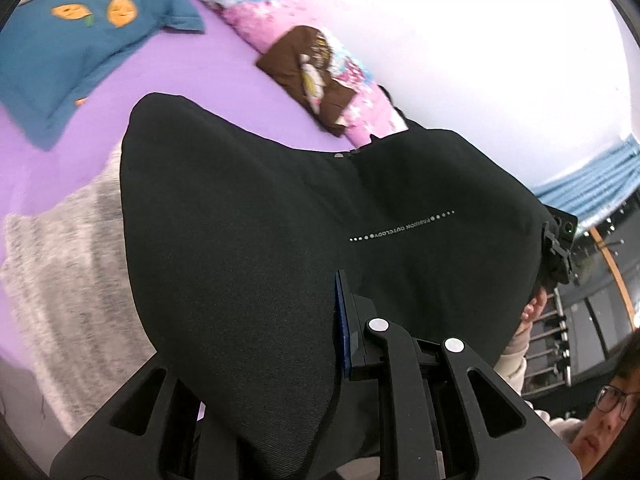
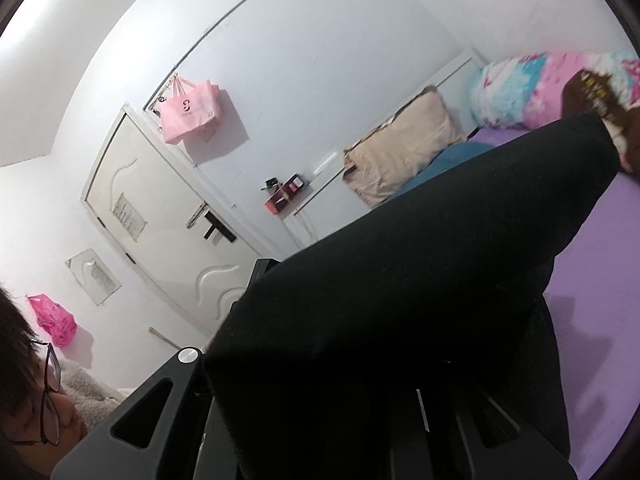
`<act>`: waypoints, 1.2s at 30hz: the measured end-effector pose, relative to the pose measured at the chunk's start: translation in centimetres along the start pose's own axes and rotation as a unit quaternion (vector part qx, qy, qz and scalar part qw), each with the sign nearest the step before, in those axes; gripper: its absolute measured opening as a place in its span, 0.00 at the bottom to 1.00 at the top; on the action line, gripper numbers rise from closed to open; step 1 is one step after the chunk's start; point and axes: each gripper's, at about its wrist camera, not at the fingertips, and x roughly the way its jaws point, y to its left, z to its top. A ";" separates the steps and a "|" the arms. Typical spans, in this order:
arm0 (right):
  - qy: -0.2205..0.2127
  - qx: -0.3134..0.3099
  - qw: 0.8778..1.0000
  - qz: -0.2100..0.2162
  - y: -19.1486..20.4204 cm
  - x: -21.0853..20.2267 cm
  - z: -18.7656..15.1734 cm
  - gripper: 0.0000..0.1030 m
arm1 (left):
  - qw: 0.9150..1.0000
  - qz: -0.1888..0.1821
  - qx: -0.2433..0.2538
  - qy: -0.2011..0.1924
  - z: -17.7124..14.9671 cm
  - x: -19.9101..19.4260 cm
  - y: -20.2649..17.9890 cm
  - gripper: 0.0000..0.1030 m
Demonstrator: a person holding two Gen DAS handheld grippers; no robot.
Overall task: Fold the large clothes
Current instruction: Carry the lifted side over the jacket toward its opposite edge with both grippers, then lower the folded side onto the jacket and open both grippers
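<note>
You have the black garment [image 1: 280, 240] lifted off the purple bed [image 1: 224, 64], one edge in each tongs, so it hangs spread out and its shape shows before you lay it down. Your left tongs [image 1: 340, 320] are nearly closed, pinching cloth at 6 o'clock. Your right tongs [image 2: 360, 392] are buried under fabric, clamped tight on it. The blue pillow [image 1: 80, 48] sits at 10 o'clock, clear of your landing spot.
</note>
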 end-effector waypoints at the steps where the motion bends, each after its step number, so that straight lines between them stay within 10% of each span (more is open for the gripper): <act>1: 0.003 0.000 1.000 0.003 -0.2 0.6 0.1 0.10 | 1.000 0.005 -0.004 -0.002 0.0 -0.6 0.8 0.15; 18: 0.028 0.022 0.998 0.049 -7.5 9.8 -0.7 0.10 | 0.996 0.011 -0.076 -0.048 -2.4 -4.0 12.1 0.15; 36: 0.032 0.200 0.977 -0.062 -27.5 5.0 -12.7 0.19 | 0.986 0.005 -0.161 -0.050 -11.4 -1.1 22.5 0.16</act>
